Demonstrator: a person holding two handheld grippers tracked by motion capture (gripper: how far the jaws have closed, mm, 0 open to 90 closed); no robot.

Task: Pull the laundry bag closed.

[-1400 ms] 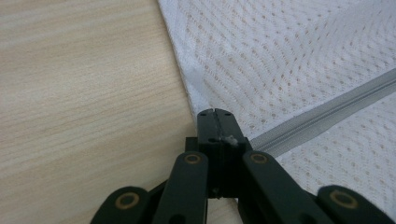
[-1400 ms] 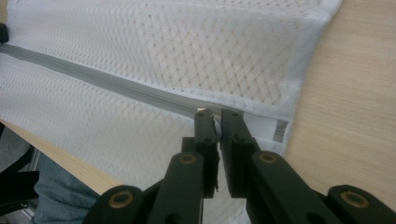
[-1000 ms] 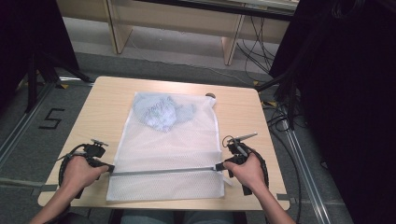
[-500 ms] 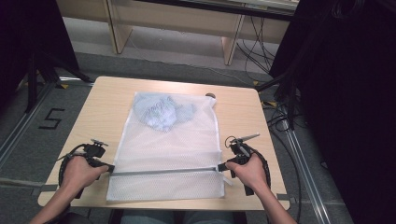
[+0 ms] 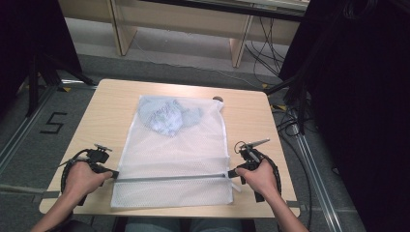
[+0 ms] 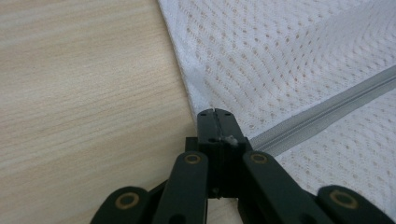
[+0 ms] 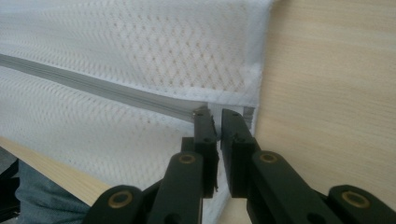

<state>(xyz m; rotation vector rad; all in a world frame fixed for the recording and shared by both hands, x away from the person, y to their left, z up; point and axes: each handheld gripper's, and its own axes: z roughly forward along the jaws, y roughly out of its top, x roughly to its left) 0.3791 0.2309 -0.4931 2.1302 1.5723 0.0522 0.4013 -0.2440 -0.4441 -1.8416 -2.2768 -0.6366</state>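
A white mesh laundry bag lies flat on the wooden table with a light blue garment bunched inside its far end. A grey zipper runs across the bag near the front. My left gripper lies at the zipper's left end; its jaws are pressed together on the bag's edge there. My right gripper lies at the zipper's right end. Its jaws stand a thin slit apart, pinching that end of the zipper, with white fabric showing in the slit.
A small dark round object rests by the bag's far right corner. Cables trail on the floor to the right of the table, and a wooden frame stands behind it. A floor mark reading 5 lies to the left.
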